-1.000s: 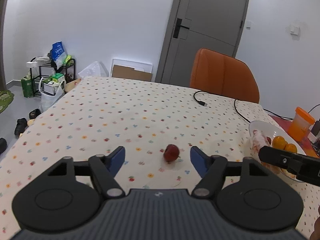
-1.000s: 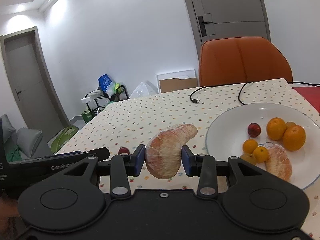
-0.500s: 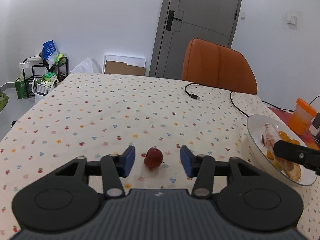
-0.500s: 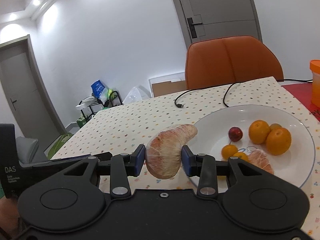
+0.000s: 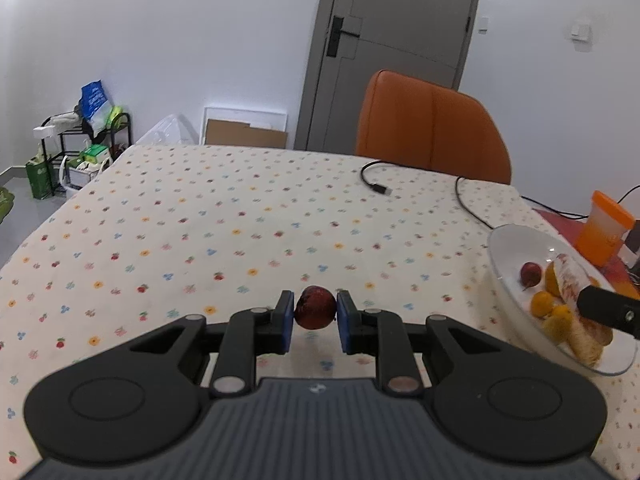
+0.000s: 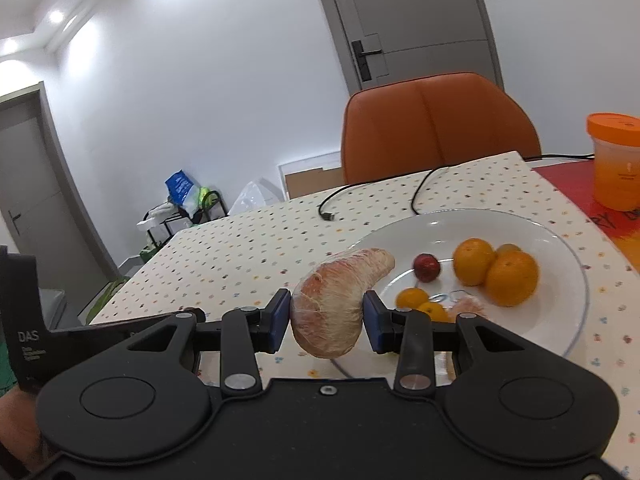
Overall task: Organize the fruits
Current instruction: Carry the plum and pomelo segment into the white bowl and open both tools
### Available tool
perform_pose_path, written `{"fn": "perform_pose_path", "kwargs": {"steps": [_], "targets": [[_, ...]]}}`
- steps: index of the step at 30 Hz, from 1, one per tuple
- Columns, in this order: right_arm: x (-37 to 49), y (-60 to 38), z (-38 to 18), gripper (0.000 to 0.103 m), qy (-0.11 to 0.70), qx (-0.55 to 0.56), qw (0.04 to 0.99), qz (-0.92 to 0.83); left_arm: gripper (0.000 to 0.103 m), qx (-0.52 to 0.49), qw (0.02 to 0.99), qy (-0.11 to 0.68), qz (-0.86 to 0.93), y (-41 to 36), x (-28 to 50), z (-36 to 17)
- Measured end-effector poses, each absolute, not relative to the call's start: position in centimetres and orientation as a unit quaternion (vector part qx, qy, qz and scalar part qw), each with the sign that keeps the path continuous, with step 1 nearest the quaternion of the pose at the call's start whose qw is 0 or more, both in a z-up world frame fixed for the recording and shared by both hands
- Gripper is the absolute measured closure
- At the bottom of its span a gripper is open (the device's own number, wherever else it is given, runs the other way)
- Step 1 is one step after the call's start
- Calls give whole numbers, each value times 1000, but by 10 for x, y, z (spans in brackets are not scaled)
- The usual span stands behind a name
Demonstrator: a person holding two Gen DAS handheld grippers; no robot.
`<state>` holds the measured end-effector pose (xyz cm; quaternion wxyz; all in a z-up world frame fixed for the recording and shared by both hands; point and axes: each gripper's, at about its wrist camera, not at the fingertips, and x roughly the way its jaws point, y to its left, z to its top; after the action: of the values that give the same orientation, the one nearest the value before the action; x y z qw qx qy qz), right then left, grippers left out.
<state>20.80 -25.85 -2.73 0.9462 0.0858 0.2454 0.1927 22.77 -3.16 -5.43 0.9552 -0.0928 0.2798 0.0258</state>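
Observation:
My left gripper [image 5: 315, 322] is shut on a small dark red fruit [image 5: 315, 307], just above the dotted tablecloth [image 5: 224, 224]. My right gripper [image 6: 326, 322] is shut on a wrapped pink pomelo wedge [image 6: 336, 300] and holds it over the left rim of the white plate [image 6: 560, 336]. The plate holds oranges [image 6: 512, 278], small tangerines [image 6: 412, 298], a red fruit [image 6: 427, 267] and another wedge. In the left wrist view the plate [image 5: 504, 256] is at the right, with the right gripper's finger over it.
An orange chair [image 5: 432, 132] stands at the table's far edge. A black cable [image 5: 376, 184] lies on the cloth behind the plate. An orange-lidded cup [image 6: 616, 160] stands on a red mat at the far right. A shelf with bags [image 5: 80, 148] is beyond the table's left side.
My left gripper has moved in and closed on the small red fruit. My right gripper has carried the wedge rightward, to the plate's left rim.

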Motion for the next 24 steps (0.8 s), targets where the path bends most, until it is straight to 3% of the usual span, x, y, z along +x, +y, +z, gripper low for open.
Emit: {"fn": "perform_pose_path", "kwargs": {"steps": [24], "targets": [[201,-326,-28,66,232,113,959,115,82,-76,963,256,-46,-97,228,-33]]}}
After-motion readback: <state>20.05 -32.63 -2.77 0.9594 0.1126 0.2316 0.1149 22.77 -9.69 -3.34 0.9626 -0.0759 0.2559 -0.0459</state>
